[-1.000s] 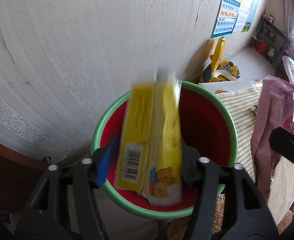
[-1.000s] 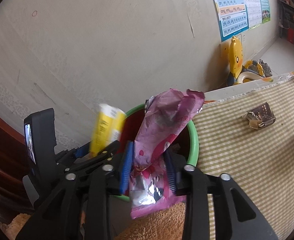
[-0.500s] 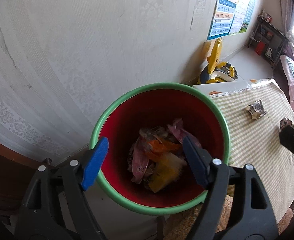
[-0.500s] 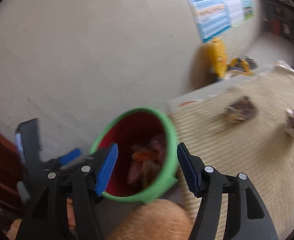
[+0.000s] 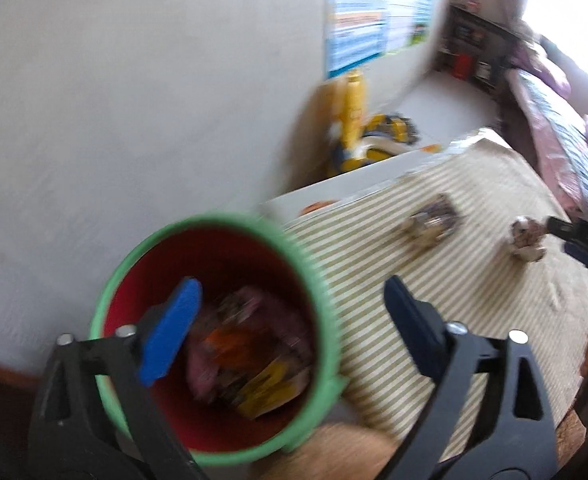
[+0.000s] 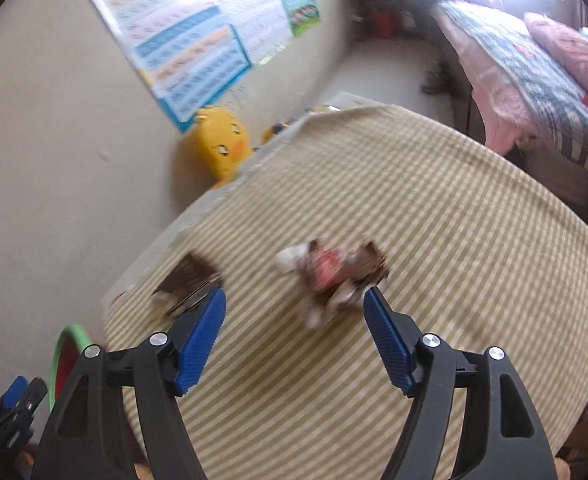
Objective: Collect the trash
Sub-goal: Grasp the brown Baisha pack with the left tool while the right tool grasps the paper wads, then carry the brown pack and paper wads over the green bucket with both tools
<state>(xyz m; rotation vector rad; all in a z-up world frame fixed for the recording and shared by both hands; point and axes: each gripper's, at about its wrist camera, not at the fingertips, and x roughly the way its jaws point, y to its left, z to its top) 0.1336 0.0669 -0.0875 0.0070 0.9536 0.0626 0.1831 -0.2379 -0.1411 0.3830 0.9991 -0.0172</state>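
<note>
Beside the pale wall, a red bin with a green rim point(image 5: 318, 276) sits at the near-left edge of the surface point(image 5: 474, 292), which is covered in a beige striped cloth. Inside the bin lies a blurred heap of wrappers point(image 5: 250, 356) — pink, orange and yellow pieces, too smeared to name one by one.

Seen from the left wrist, the left hand-held gripper point(image 5: 290, 320) is released and holds nothing. Its left blue pad sits over the bin's mouth, while the right finger is over the cloth just past the rim.

Out on the cloth lie two pieces of trash, well apart from the bin: a dark flattened wrapper point(image 5: 434, 220) and a crumpled wrapper point(image 5: 528, 238) farther right.

From the right wrist, the right hand-held gripper point(image 6: 296, 336) is likewise released and empty, spread wide above the cloth. The crumpled wrapper point(image 6: 332, 276), brown and white with a red patch, lies just ahead of the gap between the fingers, nearer the right one — whether it touches the pad cannot be told through the blur. The dark flattened wrapper point(image 6: 190, 280) lies just beyond the left fingertip.

A yellow duck toy point(image 6: 222, 146) sits by the wall past the surface's far edge, under a blue wall chart point(image 6: 190, 56).
</note>
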